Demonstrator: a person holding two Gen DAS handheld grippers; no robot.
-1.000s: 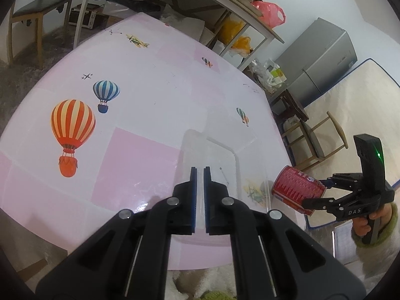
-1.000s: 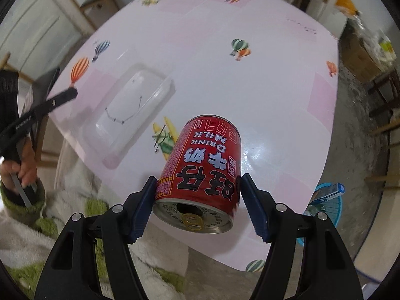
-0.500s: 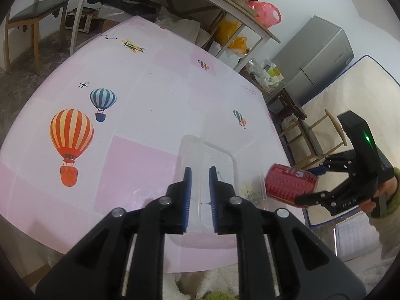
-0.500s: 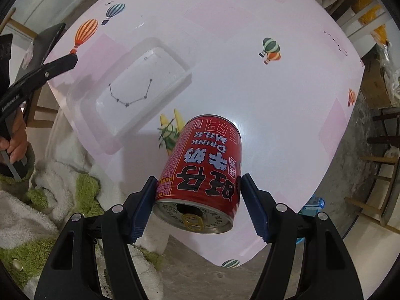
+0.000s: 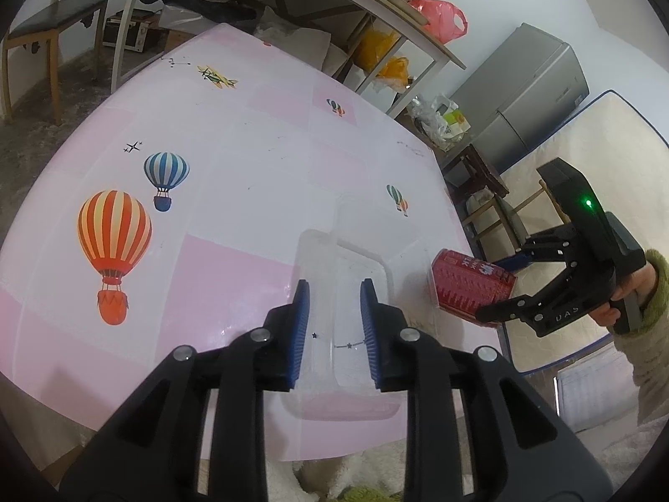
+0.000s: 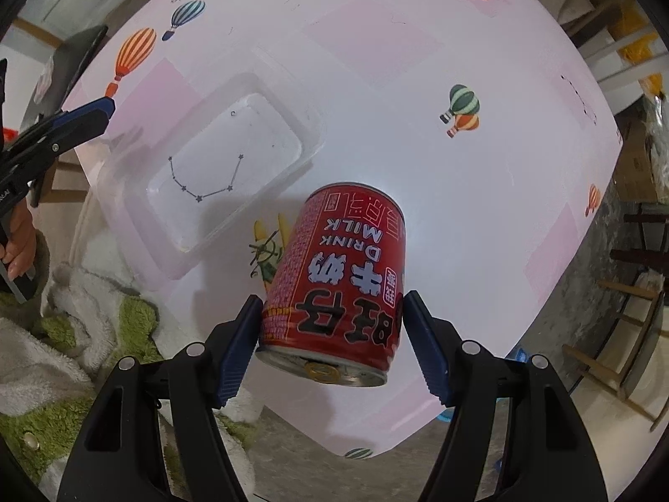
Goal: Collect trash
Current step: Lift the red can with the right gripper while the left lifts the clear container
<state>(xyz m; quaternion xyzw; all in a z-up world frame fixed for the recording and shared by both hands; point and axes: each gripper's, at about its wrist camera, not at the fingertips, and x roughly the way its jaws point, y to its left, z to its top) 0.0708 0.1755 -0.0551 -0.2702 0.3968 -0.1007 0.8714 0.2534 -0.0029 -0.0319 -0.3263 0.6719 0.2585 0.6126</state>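
— Balloons [image 5: 115, 251] printed along the counter's [image 5: 251, 167] left side, and nothing else over there. What's the left claw [image 5: 334, 326] doing?

— Hanging over the near edge with its blue pads parted and nothing between them. Right beyond it sits the clear plastic bin [image 5: 389, 265], close to the counter's near edge, and it looks empty from where I stand.

— And the can?

— Red milk-drink can [image 6: 334, 280], pinched between the pads of the right claw [image 6: 334, 334], up in the air. In the left camera you see the same can [image 5: 470, 288] just off the bin's right wall, about level with its rim, with the right claw [image 5: 508, 288] behind it.

— Which way does it lie?

— Long axis runs out along the fingers, pull-tab end back toward the claw's body, base pointing out at the counter. From the right camera the bin [image 6: 125, 205] lies ahead and to the left of the can, and the can hasn't cleared its wall yet.

— So the right hand's got the job.

— I'd say so. It needs to carry leftward over the rim before letting go. Release from here and I reckon the can lands on the counter beside the bin and may roll off the near edge.
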